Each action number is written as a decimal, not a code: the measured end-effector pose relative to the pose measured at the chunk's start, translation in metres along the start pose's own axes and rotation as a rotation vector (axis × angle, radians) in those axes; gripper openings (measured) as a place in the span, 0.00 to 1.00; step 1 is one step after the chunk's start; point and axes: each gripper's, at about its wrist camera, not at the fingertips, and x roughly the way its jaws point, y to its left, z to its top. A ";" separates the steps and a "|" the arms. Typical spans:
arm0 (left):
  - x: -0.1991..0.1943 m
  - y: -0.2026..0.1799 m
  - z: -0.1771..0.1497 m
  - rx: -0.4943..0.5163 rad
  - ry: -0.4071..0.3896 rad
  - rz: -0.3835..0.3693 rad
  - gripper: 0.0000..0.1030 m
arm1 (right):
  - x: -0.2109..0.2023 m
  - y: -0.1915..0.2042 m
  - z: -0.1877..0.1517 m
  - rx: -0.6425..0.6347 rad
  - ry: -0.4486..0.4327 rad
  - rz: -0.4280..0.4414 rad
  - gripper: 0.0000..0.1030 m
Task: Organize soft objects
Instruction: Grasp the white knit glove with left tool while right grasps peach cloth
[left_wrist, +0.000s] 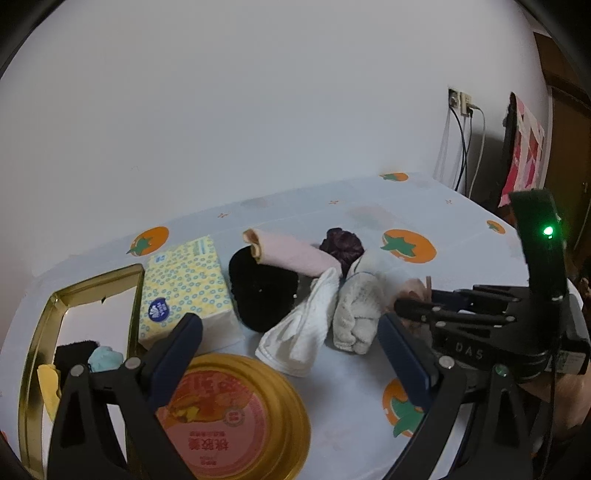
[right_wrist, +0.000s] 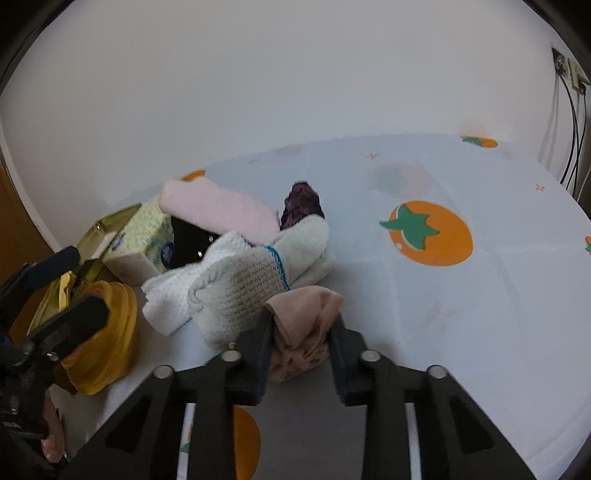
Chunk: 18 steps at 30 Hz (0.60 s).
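A peach cloth (right_wrist: 306, 314) lies on the tablecloth, and my right gripper (right_wrist: 301, 341) is shut on it with both pads pressing its sides. Just behind it is a pile: a beige sock with a blue stripe (right_wrist: 236, 291), a white waffle cloth (left_wrist: 299, 332), a pink rolled towel (left_wrist: 295, 254), a black fuzzy piece (left_wrist: 258, 291) and a purple scrunchie (left_wrist: 341, 245). My left gripper (left_wrist: 291, 343) hangs open over the table in front of the pile with nothing between its fingers. In the left wrist view, the right gripper (left_wrist: 413, 308) reaches in from the right.
A gold rectangular tin (left_wrist: 37, 339) at the left holds small black, teal and yellow soft items. A round gold lid (left_wrist: 266, 417) lies in front, a yellow tissue pack (left_wrist: 184, 288) behind it. The wall runs along the table's far edge; cables hang at the right.
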 end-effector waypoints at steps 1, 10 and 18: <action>0.000 -0.002 0.001 0.005 -0.001 -0.003 0.94 | -0.005 0.001 0.000 -0.008 -0.024 -0.018 0.22; 0.026 -0.038 0.008 0.078 0.047 -0.026 0.84 | -0.024 -0.010 0.011 -0.039 -0.133 -0.185 0.21; 0.065 -0.062 0.008 0.122 0.157 -0.040 0.65 | -0.019 -0.026 0.014 -0.017 -0.117 -0.194 0.21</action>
